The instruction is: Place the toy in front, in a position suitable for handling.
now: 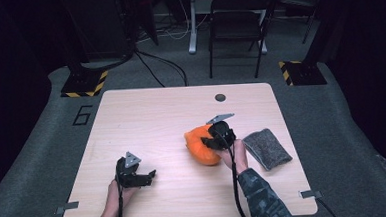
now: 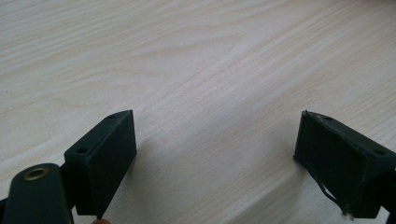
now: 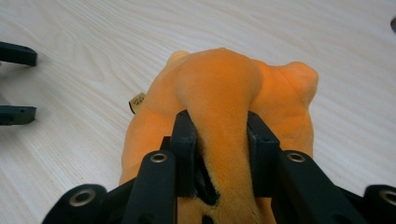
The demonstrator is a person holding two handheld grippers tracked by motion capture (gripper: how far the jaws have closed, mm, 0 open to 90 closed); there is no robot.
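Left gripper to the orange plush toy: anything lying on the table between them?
Nothing. In the high view, bare table separates the left gripper from the orange plush toy.

2 black grippers, grey triangular top plates, black cables; camouflage sleeve (image 1: 263, 195).

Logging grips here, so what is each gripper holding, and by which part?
Right gripper pinches a raised fold of the orange plush toy. Left gripper is open, holding nothing.

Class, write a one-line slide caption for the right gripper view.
Right gripper pinching a fold of the orange plush toy on the wooden table.
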